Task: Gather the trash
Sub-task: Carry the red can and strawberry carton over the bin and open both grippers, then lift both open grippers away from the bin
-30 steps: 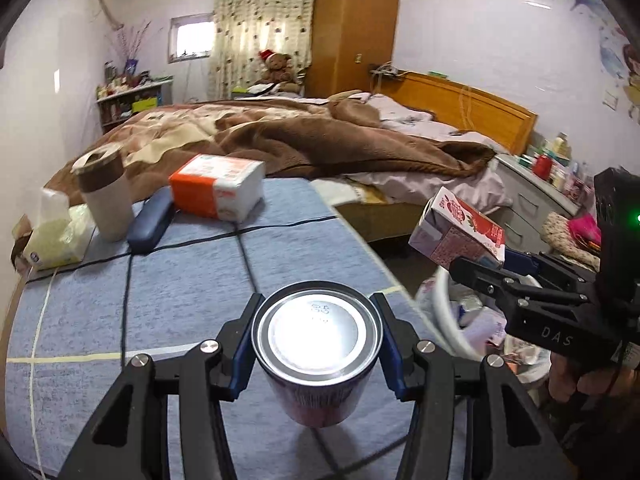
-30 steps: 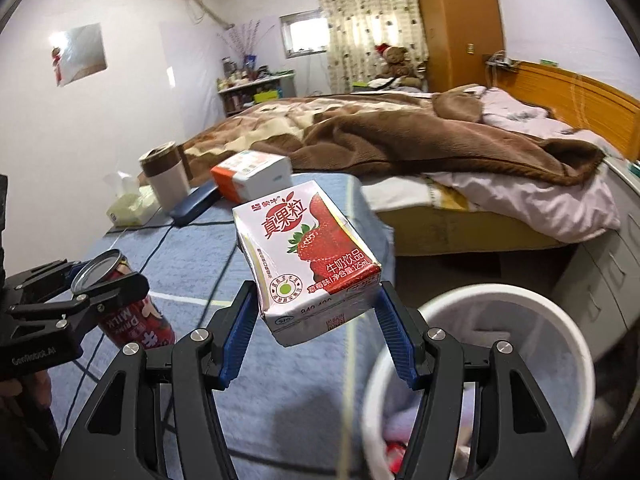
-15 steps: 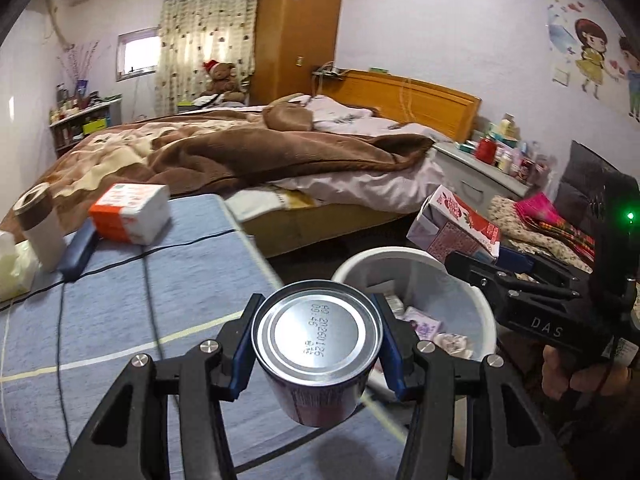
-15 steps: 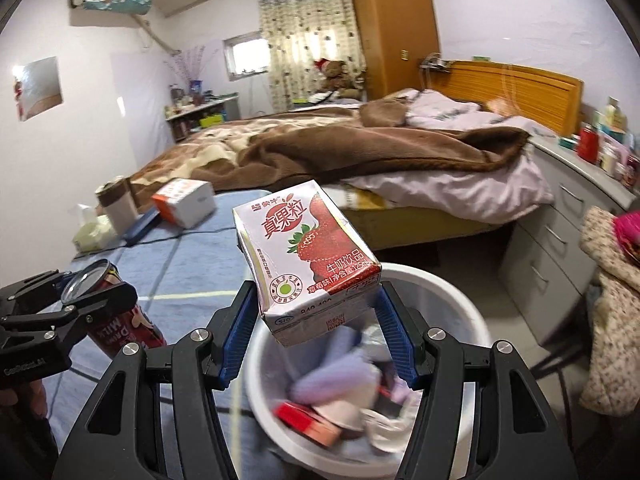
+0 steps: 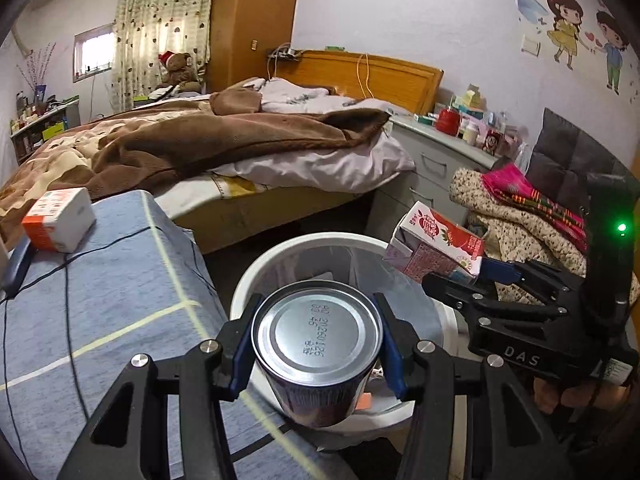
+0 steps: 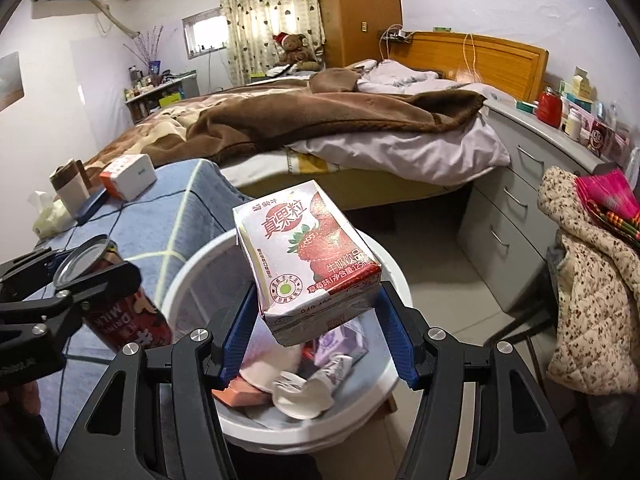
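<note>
My left claw [image 5: 316, 354] pinched a can [image 5: 316, 344] by its sides, above the near rim of the white bin [image 5: 256, 276] beside the desk [image 5: 120, 280]. My right claw [image 6: 316, 332] pinched a strawberry milk carton [image 6: 308, 256] over the bin's [image 6: 396, 272] open mouth, above the trash [image 6: 304, 392] inside.

Both grippers are the same build: black plastic linkage arms with triangular cutouts, silver screws at the joints, blue pads [image 5: 387, 344] on the fingers. The right gripper [image 5: 456, 276] has white "DAS" lettering on its side and a green LED [image 5: 621, 227] glowing on its black body.
</note>
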Tool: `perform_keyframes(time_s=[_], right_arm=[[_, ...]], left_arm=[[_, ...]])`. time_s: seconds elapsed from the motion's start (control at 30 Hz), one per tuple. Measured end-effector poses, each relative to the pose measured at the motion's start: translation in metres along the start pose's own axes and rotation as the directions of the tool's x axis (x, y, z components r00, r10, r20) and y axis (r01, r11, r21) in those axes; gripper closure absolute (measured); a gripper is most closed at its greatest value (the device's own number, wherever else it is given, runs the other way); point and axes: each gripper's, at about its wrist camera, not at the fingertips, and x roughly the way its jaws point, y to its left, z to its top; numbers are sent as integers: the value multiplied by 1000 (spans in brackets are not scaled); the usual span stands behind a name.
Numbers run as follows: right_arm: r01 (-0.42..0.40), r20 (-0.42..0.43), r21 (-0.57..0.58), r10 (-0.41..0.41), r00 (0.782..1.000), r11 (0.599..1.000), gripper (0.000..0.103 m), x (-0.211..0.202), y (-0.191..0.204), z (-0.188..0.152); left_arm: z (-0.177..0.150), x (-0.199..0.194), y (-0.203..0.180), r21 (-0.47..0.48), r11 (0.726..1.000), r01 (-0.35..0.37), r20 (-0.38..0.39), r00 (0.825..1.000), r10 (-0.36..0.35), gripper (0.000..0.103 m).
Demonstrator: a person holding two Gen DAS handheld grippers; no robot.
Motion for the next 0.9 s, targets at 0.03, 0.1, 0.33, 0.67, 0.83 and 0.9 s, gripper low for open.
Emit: perform_keyframes(time_s=[0.03, 0.1, 0.33, 0.67, 0.83, 0.9], right_arm=[[9, -2, -1, -9, 1000, 1000, 42, 1, -2, -1], [25, -9, -7, -25, 1000, 1000, 42, 4, -5, -3], [42, -52, -27, -44, 998, 999, 41, 18, -9, -7], [24, -46, 10, -24, 999, 1000, 37, 14, -14, -8], [22, -6, -3, -22, 1000, 1000, 37, 1, -7, -9], [13, 7, -10, -13, 1000, 1000, 37, -4, -3, -7]], left_arm=[[0, 4, -1, -9, 1000, 5, -7, 1000, -5, 49], [1, 12, -2, -16, 1000, 5, -13, 1000, -6, 49], [-2, 34, -6, -28, 999, 23, -52, 998, -25, 48], [2, 20, 1, -70, 997, 42, -7, 999, -42, 34], [-2, 8, 5, -83, 996, 22, 8, 1000, -22, 33], [-6, 0, 7, -95, 995, 10, 13, 1000, -9, 32]])
